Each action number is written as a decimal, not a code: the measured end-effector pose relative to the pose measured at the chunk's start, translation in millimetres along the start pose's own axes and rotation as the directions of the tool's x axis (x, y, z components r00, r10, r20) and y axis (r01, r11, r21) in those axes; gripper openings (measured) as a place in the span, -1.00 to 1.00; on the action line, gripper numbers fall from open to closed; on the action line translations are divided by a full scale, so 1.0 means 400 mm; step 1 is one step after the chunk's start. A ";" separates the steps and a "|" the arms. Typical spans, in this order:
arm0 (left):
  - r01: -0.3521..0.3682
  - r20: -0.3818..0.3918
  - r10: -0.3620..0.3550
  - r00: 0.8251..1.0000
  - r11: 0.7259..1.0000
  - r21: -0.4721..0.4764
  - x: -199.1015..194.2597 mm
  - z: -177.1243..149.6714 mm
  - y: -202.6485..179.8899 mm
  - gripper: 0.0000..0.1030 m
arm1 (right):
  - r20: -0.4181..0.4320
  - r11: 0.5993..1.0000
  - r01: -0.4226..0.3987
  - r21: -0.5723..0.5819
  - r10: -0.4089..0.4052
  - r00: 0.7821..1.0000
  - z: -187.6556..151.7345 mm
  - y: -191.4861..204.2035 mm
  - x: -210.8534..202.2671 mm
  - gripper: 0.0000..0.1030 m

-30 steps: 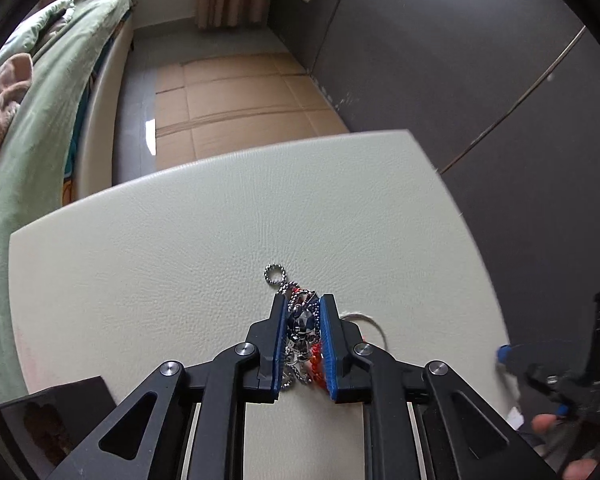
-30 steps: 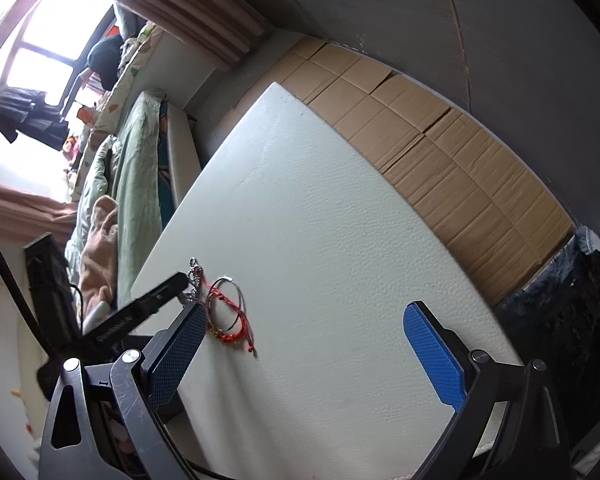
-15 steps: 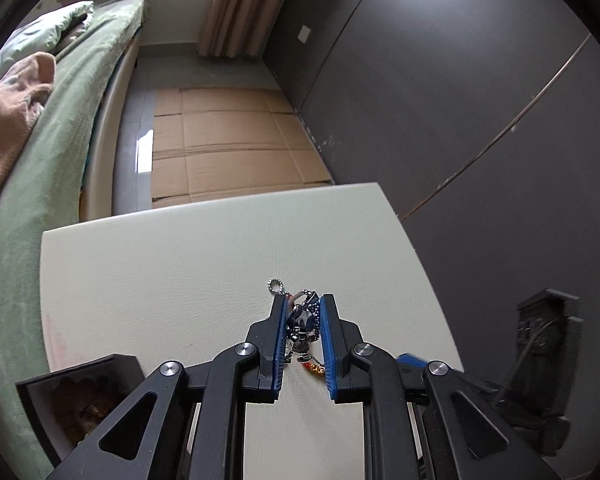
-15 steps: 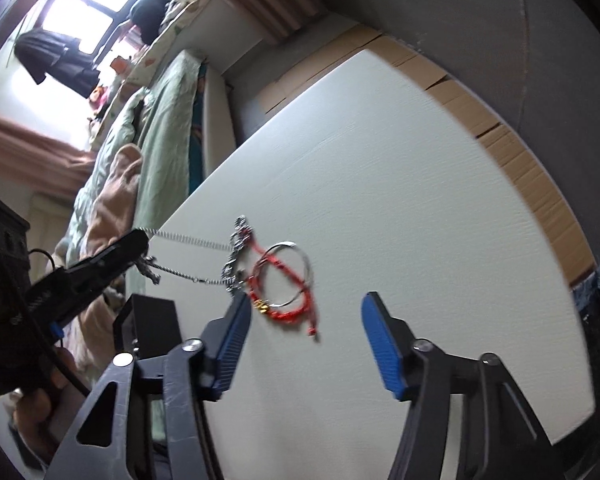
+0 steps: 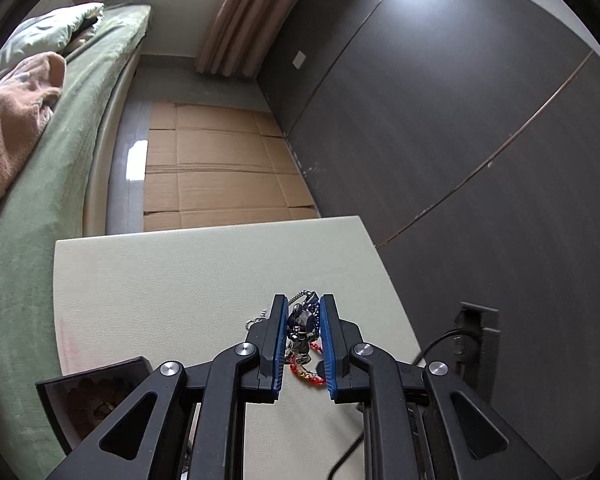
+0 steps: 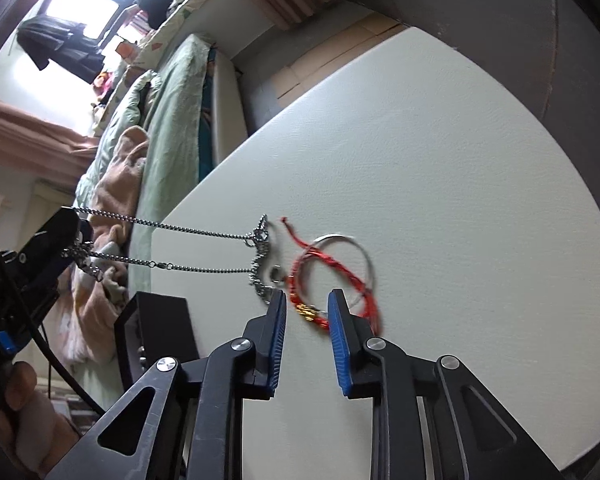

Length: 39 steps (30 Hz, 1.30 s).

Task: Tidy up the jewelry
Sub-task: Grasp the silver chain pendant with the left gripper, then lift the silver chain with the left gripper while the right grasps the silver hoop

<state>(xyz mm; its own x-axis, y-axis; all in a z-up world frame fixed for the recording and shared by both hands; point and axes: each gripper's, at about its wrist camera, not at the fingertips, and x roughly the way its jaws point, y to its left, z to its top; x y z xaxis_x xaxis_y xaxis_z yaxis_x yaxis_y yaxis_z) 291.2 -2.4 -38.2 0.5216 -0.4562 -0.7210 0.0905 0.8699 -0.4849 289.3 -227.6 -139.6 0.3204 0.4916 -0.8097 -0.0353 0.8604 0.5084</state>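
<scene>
- The left gripper (image 5: 303,322) is clamping a silver chain necklace (image 6: 204,232), lifting it off the white table (image 6: 440,160); the chain's far end is still lying beside the red cord bracelet (image 6: 332,268).
- The right gripper (image 6: 307,312) has just been closing around the bracelet's gold beads (image 6: 307,311); its pads are not visibly pressing yet.
- A black box (image 6: 156,332) is sitting left of the bracelet.

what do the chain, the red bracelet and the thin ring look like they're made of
Chain: looks like polished steel-grey metal, its small links glinting.
Red bracelet: seems to be braided cord, matte, with small gold-coloured beads, possibly metal.
Thin ring: probably shiny silver wire, though it is blurred.
</scene>
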 end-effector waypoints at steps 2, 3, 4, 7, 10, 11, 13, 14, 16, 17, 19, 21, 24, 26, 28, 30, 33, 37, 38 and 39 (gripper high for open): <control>0.007 0.005 -0.007 1.000 1.000 -0.011 -0.010 0.003 0.010 -0.68 | -0.003 1.000 0.018 -0.020 -0.018 1.000 0.004 0.015 0.011 -0.53; 0.010 0.007 -0.010 1.000 1.000 -0.014 -0.013 0.003 0.014 -0.68 | -0.009 0.999 0.027 -0.032 -0.028 1.000 0.007 0.023 0.019 -0.53; 0.013 0.008 -0.013 1.000 1.000 -0.019 -0.017 0.003 0.019 -0.68 | -0.014 0.998 0.039 -0.042 -0.039 0.999 0.009 0.029 0.026 -0.53; 0.022 0.014 -0.021 1.000 0.999 -0.029 -0.027 0.005 0.028 -0.68 | -0.028 0.995 0.073 -0.073 -0.075 0.997 0.013 0.043 0.047 -0.53; 0.023 0.024 -0.022 0.999 0.999 -0.029 -0.037 0.007 0.032 -0.68 | -0.043 0.990 0.109 -0.093 -0.113 0.993 0.012 0.051 0.067 -0.53; 0.025 0.026 -0.024 0.999 0.999 -0.031 -0.039 0.007 0.034 -0.68 | -0.046 0.989 0.116 -0.097 -0.120 0.992 0.013 0.053 0.074 -0.53; 0.027 0.026 -0.026 0.999 0.999 -0.034 -0.042 0.007 0.038 -0.68 | -0.040 0.985 0.129 -0.110 -0.134 0.990 0.013 0.059 0.078 -0.53; 0.027 0.026 -0.026 0.999 0.999 -0.036 -0.042 0.008 0.040 -0.68 | -0.039 0.984 0.134 -0.116 -0.139 0.989 0.014 0.061 0.079 -0.59; 0.027 0.025 -0.026 0.999 0.999 -0.038 -0.043 0.010 0.044 -0.68 | -0.041 0.984 0.137 -0.115 -0.142 0.989 0.014 0.058 0.082 -0.81; 0.026 0.024 -0.025 0.999 0.999 -0.039 -0.043 0.010 0.045 -0.68 | -0.049 0.988 0.115 -0.107 -0.121 0.991 0.013 0.054 0.082 -0.85; 0.025 0.022 -0.024 0.999 0.999 -0.042 -0.043 0.009 0.048 -0.68 | -0.044 0.987 0.115 -0.111 -0.120 0.992 0.012 0.056 0.078 -0.89; 0.022 0.022 -0.021 1.000 0.999 -0.045 -0.043 0.009 0.050 -0.68 | -0.028 0.987 0.117 -0.108 -0.121 0.992 0.010 0.055 0.068 -0.92; 0.019 0.029 -0.018 0.999 0.999 -0.041 -0.053 0.010 0.048 -0.68 | -0.013 0.994 0.079 -0.079 -0.080 0.997 0.014 0.054 0.049 -0.92; 0.020 0.038 -0.018 0.999 0.999 -0.038 -0.065 0.009 0.047 -0.68 | 0.008 0.997 0.045 -0.070 -0.045 0.999 0.013 0.056 0.027 -0.92; 0.023 0.049 -0.021 0.999 0.999 -0.037 -0.080 0.008 0.043 -0.68 | 0.031 0.997 0.015 -0.073 -0.013 0.999 0.010 0.062 0.000 -0.92; 0.031 0.065 -0.028 0.998 0.999 -0.037 -0.102 0.010 0.039 -0.68 | 0.046 0.997 -0.016 -0.075 0.020 0.999 0.006 0.069 -0.019 -0.92; 0.044 0.103 -0.040 0.994 0.998 -0.034 -0.143 0.016 0.030 -0.68 | 0.063 0.995 -0.070 -0.073 0.074 0.995 -0.002 0.077 -0.041 -0.92; 0.056 0.163 -0.052 0.985 0.998 -0.019 -0.209 0.026 0.011 -0.68 | 0.078 0.987 -0.143 -0.078 0.149 0.986 -0.003 0.090 -0.059 -0.92; 0.055 0.175 -0.052 0.983 0.998 -0.014 -0.226 0.028 0.005 -0.68 | 0.081 0.984 -0.161 -0.082 0.167 0.983 -0.005 0.096 -0.061 -0.92; 0.054 0.184 -0.051 0.982 0.999 -0.008 -0.239 0.032 -0.001 -0.68 | 0.084 0.981 -0.176 -0.087 0.183 0.980 -0.006 0.101 -0.065 -0.92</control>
<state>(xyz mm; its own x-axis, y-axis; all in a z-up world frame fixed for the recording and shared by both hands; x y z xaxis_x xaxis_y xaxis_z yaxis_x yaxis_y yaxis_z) 252.1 43.3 37.0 0.6633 -0.4578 -0.5919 0.1112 0.8426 -0.5270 277.4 -205.4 -98.8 0.3865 0.6277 -0.6757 -0.1734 0.7691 0.6152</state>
